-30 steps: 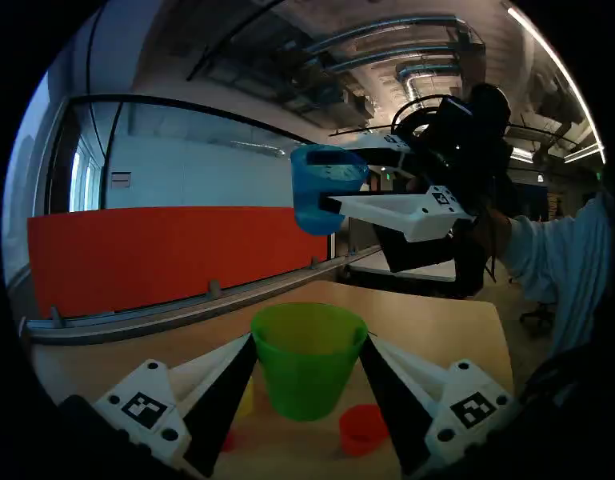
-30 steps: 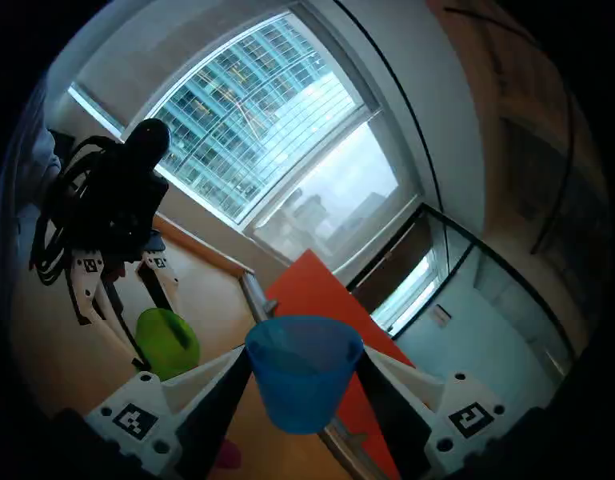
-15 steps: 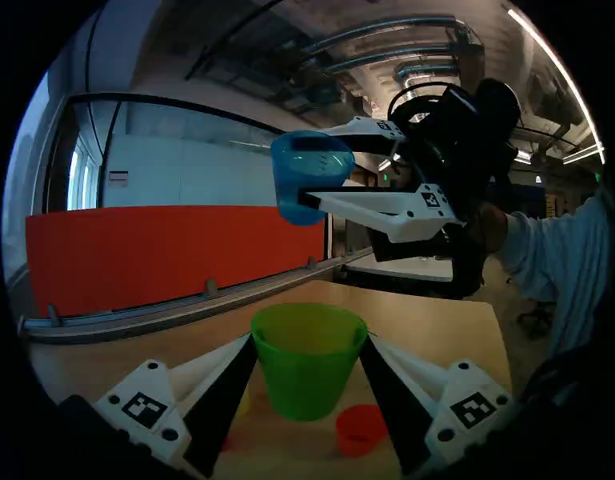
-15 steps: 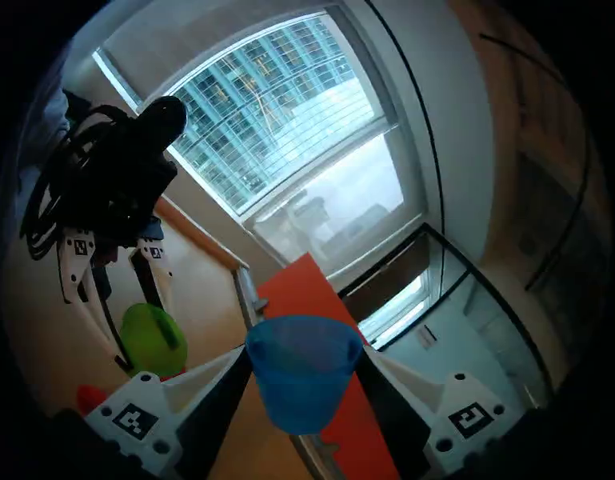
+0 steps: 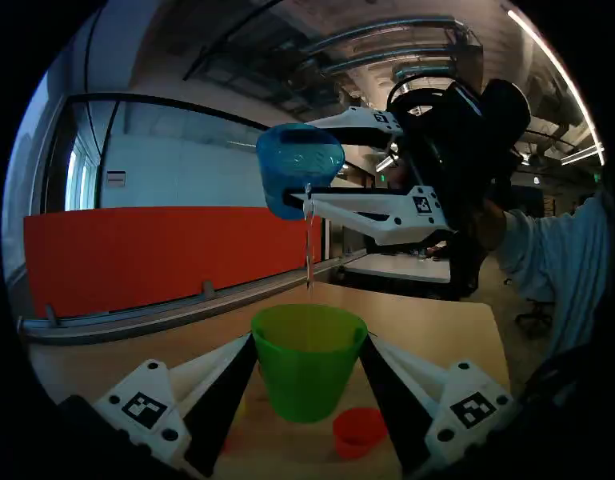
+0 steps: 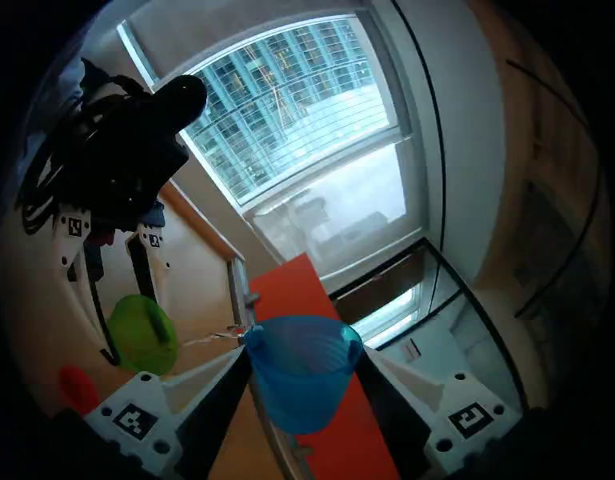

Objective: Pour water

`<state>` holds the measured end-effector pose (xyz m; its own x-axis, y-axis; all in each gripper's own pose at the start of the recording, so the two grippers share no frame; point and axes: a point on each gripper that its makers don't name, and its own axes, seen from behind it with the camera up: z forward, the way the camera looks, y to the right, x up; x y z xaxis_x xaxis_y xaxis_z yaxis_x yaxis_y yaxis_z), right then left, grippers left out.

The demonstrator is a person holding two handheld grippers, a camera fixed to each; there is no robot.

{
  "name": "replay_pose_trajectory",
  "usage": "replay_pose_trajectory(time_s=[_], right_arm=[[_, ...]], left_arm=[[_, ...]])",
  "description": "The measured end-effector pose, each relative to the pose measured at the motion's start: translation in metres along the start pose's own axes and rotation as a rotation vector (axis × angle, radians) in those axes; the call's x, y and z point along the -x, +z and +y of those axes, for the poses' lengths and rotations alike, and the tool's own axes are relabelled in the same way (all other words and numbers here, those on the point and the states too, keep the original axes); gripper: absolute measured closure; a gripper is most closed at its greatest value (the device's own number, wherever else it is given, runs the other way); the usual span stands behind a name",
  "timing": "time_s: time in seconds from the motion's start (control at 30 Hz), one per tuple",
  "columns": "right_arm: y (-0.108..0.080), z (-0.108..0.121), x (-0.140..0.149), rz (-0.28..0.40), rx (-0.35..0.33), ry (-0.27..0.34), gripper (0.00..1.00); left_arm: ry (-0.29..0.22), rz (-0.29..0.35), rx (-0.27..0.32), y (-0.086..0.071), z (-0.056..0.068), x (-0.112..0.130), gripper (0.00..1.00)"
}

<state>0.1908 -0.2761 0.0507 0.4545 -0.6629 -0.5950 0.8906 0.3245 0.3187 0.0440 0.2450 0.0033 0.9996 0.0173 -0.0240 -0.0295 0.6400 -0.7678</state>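
In the left gripper view my left gripper [image 5: 307, 376] is shut on an upright green cup [image 5: 309, 368] held above the wooden table [image 5: 435, 320]. Above it the right gripper [image 5: 303, 172] holds a blue cup [image 5: 297, 178] tilted on its side, and a thin stream of water [image 5: 309, 256] runs from its rim down into the green cup. In the right gripper view my right gripper [image 6: 301, 384] is shut on the blue cup [image 6: 301, 384], water leaves its left rim, and the green cup [image 6: 141, 334] sits between the left gripper's fingers [image 6: 87, 272].
A small red cup [image 5: 360, 430] stands on the table below the green cup, also seen as the red cup [image 6: 77, 388]. An orange partition [image 5: 163, 252] with a metal rail runs along the table's far edge. A person's sleeve [image 5: 559, 264] is at the right. A large window [image 6: 299, 128] is behind.
The blue cup has tipped further and shifted left over the green cup, and water has started to run out of it. The green cup has stayed in place.
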Motion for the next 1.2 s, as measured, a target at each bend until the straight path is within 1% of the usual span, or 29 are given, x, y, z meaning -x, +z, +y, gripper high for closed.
replay_pose_trajectory(time_s=[0.3,0.7,1.0,1.2], right_arm=[[0.002,0.007,-0.001,0.006,0.014,-0.049,0.1],[0.004,0.017,-0.006,0.013,0.036,-0.133,0.1],[0.004,0.023,-0.008,0.014,0.049,-0.173,0.1],[0.004,0.027,-0.01,0.015,0.054,-0.21,0.1]], left_arm=[[0.0,0.001,0.006,0.001,0.001,0.0,0.13],[-0.001,0.004,0.01,0.002,0.002,0.0,0.13],[0.0,0.005,0.008,0.001,0.002,-0.001,0.13],[0.002,0.006,0.007,0.001,0.002,-0.002,0.13]])
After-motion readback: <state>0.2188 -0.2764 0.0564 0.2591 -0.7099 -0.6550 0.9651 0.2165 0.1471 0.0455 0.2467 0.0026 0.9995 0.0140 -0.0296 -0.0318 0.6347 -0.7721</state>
